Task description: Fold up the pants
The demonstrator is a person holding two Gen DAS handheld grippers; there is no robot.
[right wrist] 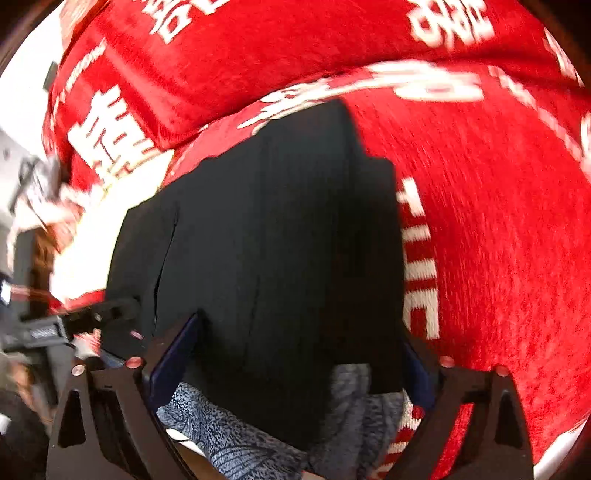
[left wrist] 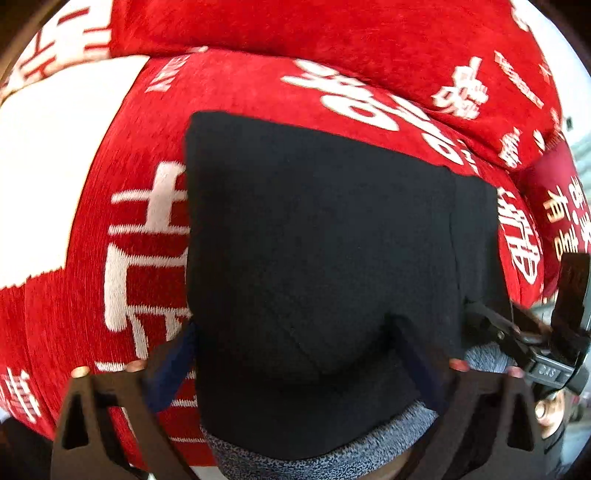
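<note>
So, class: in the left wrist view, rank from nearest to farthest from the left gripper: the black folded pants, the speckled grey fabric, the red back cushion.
1. Speckled grey fabric, between the left gripper's fingers, at the bottom.
2. Black folded pants, centre, just beyond.
3. Red back cushion, top, farthest.

Bright, even daylight; blown-out white glare at left edges; heavy fisheye bending and dark vignette corners; motion blur smearing red cover (right wrist: 498,229); black pants (left wrist: 317,240) detailless.

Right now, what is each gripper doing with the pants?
Left gripper: jaws open, straddling the black pants, no grip.
Right gripper: jaws open, straddling the same pants, no grip.
</note>
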